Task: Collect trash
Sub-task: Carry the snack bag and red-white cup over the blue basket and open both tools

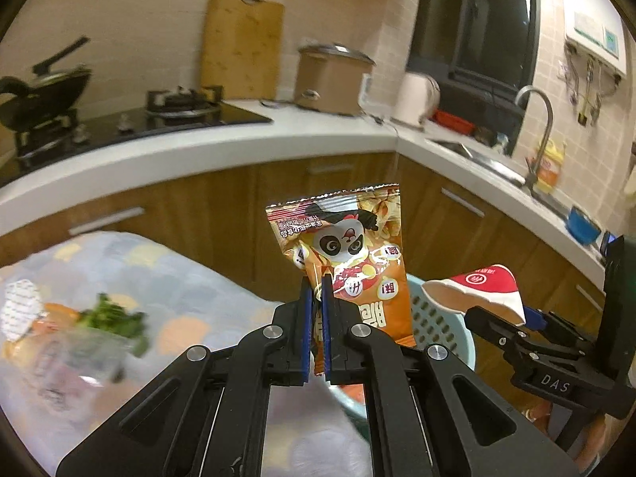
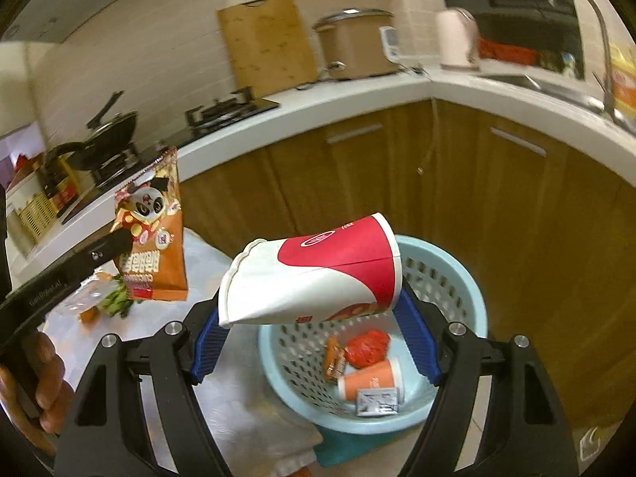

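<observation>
My left gripper point(image 1: 316, 288) is shut on the lower part of an orange snack bag point(image 1: 349, 246) with a panda on it, held upright in the air. The same snack bag point(image 2: 155, 238) hangs at the left in the right wrist view. My right gripper point(image 2: 310, 310) is shut on a crushed red and white paper cup point(image 2: 318, 274), which lies sideways between the blue pads point(image 2: 206, 342). The cup hangs over the near rim of a light blue perforated basket point(image 2: 457, 278). That basket point(image 1: 437, 318) shows behind the bag in the left wrist view, with the paper cup point(image 1: 477, 286) to its right.
An orange cup point(image 2: 369, 377), a red wrapper point(image 2: 367, 348) and small packets lie in the basket. Green vegetable scraps point(image 1: 115, 318) and wrappers lie on the patterned tablecloth point(image 1: 190, 278). Behind runs a white counter point(image 1: 238, 147) with stove, rice cooker and sink. A hand point(image 2: 43, 389) holds the left gripper.
</observation>
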`<state>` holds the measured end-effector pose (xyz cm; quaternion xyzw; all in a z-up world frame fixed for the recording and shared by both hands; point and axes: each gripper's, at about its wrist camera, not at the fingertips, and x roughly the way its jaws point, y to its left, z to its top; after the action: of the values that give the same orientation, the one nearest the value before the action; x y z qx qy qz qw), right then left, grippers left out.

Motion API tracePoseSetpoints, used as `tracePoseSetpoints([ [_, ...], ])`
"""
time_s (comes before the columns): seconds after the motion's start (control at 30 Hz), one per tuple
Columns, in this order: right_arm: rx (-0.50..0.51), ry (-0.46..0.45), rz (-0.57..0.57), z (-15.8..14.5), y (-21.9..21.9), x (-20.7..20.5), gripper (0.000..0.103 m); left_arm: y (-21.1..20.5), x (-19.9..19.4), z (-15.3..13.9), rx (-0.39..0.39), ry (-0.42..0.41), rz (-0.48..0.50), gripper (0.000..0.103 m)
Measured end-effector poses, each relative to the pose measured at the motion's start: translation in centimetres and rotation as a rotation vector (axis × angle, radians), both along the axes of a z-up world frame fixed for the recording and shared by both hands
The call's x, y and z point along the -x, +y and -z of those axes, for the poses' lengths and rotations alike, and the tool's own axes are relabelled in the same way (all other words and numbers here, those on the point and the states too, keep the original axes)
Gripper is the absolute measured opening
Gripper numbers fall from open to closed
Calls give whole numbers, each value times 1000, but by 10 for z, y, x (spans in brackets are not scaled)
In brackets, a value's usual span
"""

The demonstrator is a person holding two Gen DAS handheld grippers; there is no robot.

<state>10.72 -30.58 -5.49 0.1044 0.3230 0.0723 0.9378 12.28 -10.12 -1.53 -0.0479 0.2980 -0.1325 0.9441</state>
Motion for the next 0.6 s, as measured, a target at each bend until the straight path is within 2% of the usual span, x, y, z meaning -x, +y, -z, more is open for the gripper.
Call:
tracePoseSetpoints([
  [0.1, 15, 56, 36, 13, -11, -6, 73, -22, -15, 20, -35, 45, 20, 2],
  [0.4, -14, 209, 63, 56, -30, -22, 73, -45, -39, 76, -89, 198, 64, 3],
  [0.6, -12, 252, 59, 70, -30, -25, 73, -49, -42, 90, -101, 230, 71, 3],
])
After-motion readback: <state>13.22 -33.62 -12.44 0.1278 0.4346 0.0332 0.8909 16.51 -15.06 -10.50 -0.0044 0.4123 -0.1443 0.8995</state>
